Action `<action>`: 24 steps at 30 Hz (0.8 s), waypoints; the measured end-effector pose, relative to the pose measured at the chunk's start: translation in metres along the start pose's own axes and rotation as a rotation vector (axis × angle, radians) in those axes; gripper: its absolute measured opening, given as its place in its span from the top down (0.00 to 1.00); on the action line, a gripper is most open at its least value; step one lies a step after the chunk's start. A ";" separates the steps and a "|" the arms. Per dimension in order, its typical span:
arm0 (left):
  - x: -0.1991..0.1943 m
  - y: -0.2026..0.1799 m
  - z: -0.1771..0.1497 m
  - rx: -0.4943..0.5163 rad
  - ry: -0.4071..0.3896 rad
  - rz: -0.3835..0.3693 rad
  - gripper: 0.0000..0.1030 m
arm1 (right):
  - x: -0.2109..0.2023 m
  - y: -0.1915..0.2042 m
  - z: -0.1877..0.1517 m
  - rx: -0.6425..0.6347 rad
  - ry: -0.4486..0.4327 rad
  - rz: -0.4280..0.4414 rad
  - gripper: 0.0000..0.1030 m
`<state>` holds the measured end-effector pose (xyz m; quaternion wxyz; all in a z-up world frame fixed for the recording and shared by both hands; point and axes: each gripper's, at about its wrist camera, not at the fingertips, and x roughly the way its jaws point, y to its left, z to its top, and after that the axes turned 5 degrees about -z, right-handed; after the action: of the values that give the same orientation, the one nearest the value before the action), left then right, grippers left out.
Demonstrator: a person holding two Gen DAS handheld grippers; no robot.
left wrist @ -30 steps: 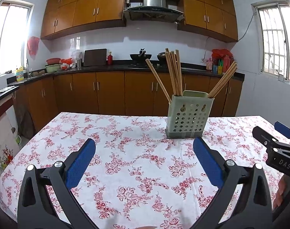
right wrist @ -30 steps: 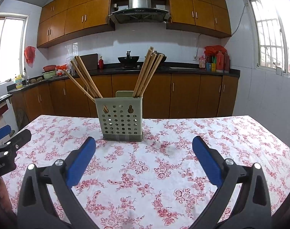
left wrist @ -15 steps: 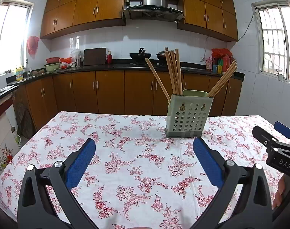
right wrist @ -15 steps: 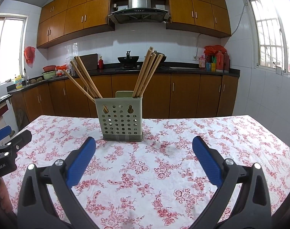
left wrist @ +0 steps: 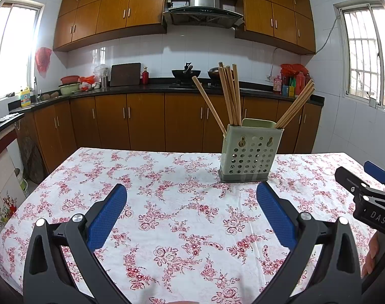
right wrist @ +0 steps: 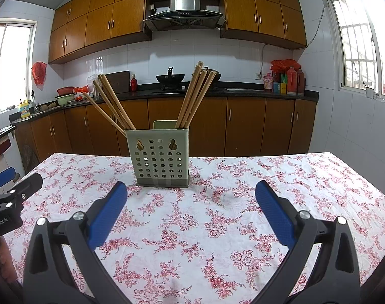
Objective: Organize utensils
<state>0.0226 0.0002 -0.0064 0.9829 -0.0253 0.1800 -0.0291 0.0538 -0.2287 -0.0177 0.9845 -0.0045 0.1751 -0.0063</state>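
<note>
Fingers of both grippers spread wide, apparently touching nothing.

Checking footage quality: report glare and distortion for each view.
Left wrist view: side windows blown out white, cabinets bowed by fisheye. Right wrist view: same window glare, dark vignetted corners; green perforated plastic chopstick holder stays sharp.

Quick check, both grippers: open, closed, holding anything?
Left gripper: open, holding nothing, above the floral tablecloth.
Right gripper: open, holding nothing, facing the chopstick holder.
</note>
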 end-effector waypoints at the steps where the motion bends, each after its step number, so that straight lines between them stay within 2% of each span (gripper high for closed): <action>1: 0.000 0.000 0.000 0.000 0.000 0.000 0.02 | 0.000 0.000 0.000 0.000 0.001 0.000 0.04; 24: 0.000 -0.001 -0.001 -0.001 0.003 -0.004 0.02 | 0.000 0.001 0.000 0.002 0.001 0.000 0.04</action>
<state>0.0228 -0.0009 -0.0070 0.9825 -0.0259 0.1816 -0.0313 0.0541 -0.2275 -0.0176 0.9844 -0.0037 0.1757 -0.0066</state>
